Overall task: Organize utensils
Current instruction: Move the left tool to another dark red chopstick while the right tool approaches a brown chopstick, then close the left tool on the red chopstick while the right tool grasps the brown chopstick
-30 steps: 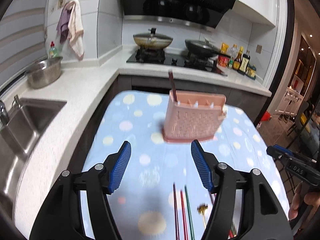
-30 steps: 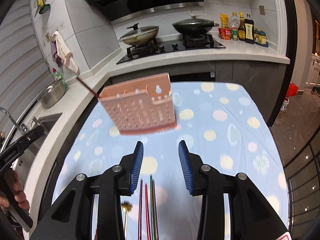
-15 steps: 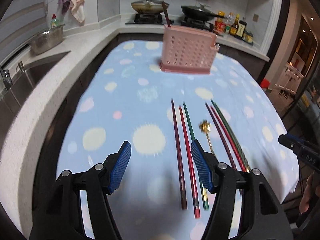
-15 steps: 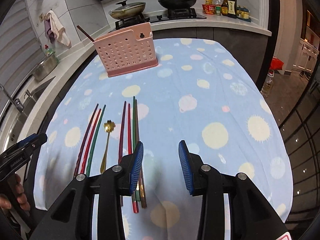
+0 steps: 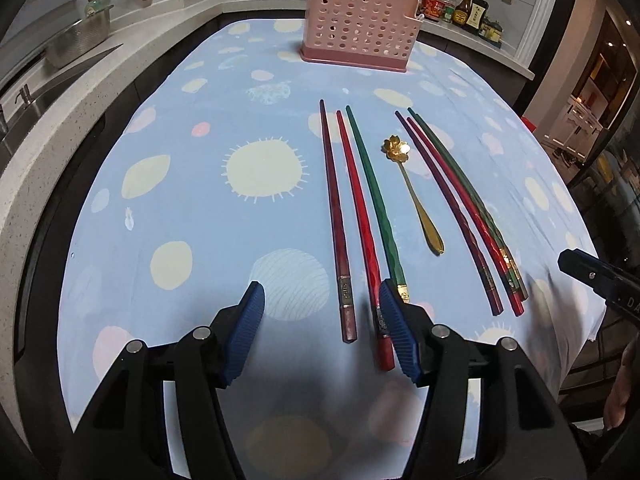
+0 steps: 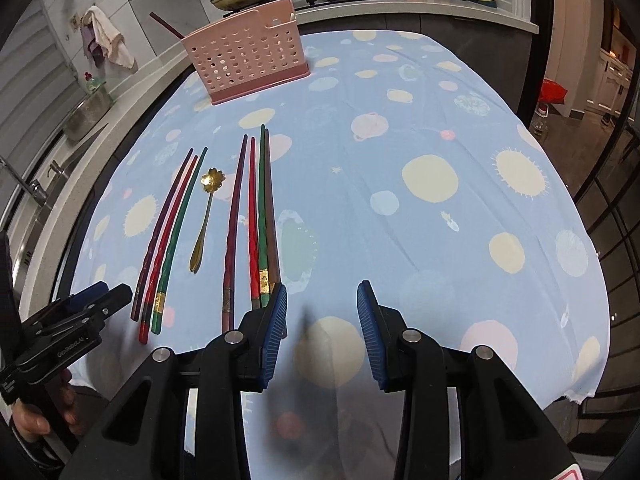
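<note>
Left wrist view: left gripper [image 5: 320, 304] spread, empty, jaws just narrowing, above dark red chopstick [image 5: 335, 216]. Pink perforated plastic holder [image 5: 360, 28] stands far across the table. Risk: neighbouring red chopstick [image 5: 360, 216] caught too. Right gripper [image 6: 322, 308] spread, empty.

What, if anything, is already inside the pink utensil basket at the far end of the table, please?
One dark reddish chopstick sticks out of the pink utensil basket at its left end, leaning outward. Through the holes nothing else shows clearly; the wall hides the lower part of the stick and the basket floor.
</note>
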